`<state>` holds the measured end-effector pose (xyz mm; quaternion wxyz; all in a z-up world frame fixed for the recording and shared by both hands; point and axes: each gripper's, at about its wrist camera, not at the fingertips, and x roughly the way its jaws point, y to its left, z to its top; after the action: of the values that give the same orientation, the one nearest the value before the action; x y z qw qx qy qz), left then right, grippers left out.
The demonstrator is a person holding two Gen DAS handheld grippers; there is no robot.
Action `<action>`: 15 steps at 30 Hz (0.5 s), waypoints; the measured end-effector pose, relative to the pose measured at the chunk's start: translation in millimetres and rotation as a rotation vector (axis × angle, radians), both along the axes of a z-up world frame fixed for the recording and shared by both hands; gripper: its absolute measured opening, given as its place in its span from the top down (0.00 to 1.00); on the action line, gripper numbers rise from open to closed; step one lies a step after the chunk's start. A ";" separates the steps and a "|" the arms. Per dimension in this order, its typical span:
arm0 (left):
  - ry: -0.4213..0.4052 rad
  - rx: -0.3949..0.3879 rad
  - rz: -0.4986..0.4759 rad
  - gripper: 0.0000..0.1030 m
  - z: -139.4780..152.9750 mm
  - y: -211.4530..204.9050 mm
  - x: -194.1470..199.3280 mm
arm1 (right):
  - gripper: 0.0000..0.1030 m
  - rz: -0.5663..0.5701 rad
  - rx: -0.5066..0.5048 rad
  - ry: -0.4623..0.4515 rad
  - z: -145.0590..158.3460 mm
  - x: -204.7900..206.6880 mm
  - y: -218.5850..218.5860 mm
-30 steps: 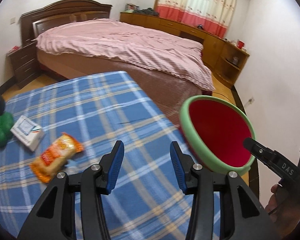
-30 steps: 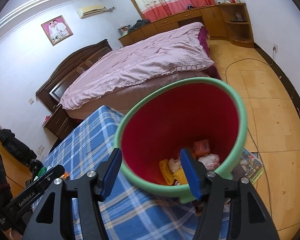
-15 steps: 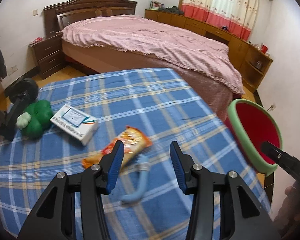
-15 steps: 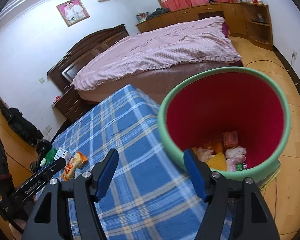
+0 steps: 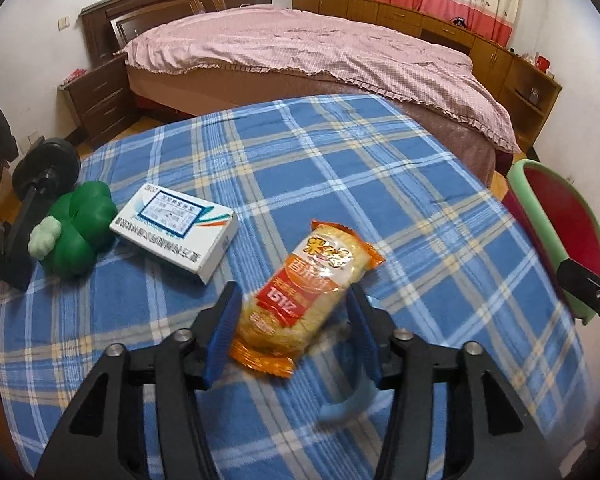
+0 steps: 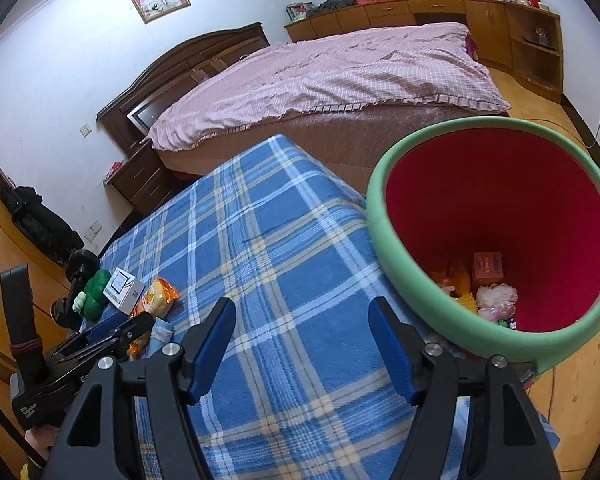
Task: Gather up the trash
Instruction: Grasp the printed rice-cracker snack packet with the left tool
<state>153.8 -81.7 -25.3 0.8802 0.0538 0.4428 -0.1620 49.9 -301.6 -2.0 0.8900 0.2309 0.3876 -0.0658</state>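
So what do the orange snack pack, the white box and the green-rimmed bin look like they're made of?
Snack pack: thin plastic film, probably; it is glossy, with crimped ends and a see-through middle.
White box: looks like printed cardboard, matte, with sharp folded edges.
Bin: uncertain; the thick, rounded green rim and matte red inside suggest foam or fabric-covered plastic.

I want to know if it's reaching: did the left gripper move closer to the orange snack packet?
Yes. The left gripper has come forward over the blue plaid cloth; the orange snack packet now lies between its open fingers.

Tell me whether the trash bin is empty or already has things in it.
Not empty. The right wrist view looks into the trash bin: an orange box, pink crumpled pieces and yellow scraps lie at its bottom, far below the rim.
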 end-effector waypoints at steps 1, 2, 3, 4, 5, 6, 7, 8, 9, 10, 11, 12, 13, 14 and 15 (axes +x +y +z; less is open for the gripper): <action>0.002 -0.002 0.000 0.45 -0.9 0.4 1.6 | 0.31 0.003 -0.001 0.003 -0.7 1.9 1.5; 0.013 -0.006 0.002 0.45 -2.8 0.8 4.3 | 0.31 0.007 -0.001 0.005 -1.6 3.4 2.4; 0.020 -0.008 0.007 0.45 -4.2 1.5 6.0 | 0.31 0.011 -0.002 0.009 -2.7 5.3 4.0; 0.027 -0.013 0.016 0.45 -6.1 2.7 8.4 | 0.31 0.014 -0.002 0.012 -3.7 6.7 5.6; 0.035 -0.018 0.026 0.45 -7.6 3.7 10.6 | 0.31 0.017 -0.002 0.014 -4.3 7.9 6.5; 0.050 -0.022 0.036 0.45 -10.2 5.0 13.1 | 0.31 0.020 -0.002 0.016 -4.9 8.9 7.4; 0.056 -0.026 0.041 0.45 -11.7 5.5 14.4 | 0.31 0.024 -0.003 0.017 -5.5 9.8 8.7; 0.045 -0.032 0.048 0.46 -11.9 6.8 13.5 | 0.31 0.026 -0.004 0.019 -5.9 10.4 9.4; 0.042 -0.037 0.047 0.53 -12.1 7.6 12.5 | 0.31 0.027 -0.004 0.020 -6.2 11.0 10.0; 0.044 -0.043 0.047 0.55 -12.3 8.6 12.1 | 0.31 0.029 -0.003 0.021 -6.5 11.7 9.9; 0.043 -0.051 0.051 0.57 -11.8 10.1 11.2 | 0.31 0.031 -0.003 0.022 -6.7 12.1 10.4; 0.046 -0.062 0.059 0.59 -11.0 12.7 9.8 | 0.31 0.032 -0.004 0.023 -7.0 12.6 11.3; 0.046 -0.071 0.066 0.60 -10.0 14.8 8.6 | 0.31 0.033 -0.003 0.023 -6.9 13.2 12.1; 0.046 -0.083 0.077 0.60 -8.7 18.0 6.8 | 0.31 0.037 -0.001 0.023 -6.8 13.5 13.2; 0.044 -0.092 0.086 0.60 -6.9 20.6 5.0 | 0.31 0.040 -0.002 0.022 -6.7 13.4 14.3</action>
<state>158.8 -61.2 -32.2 0.8779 -0.0094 0.4560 -0.1456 63.4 -287.2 -8.8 0.8869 0.2217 0.4020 -0.0510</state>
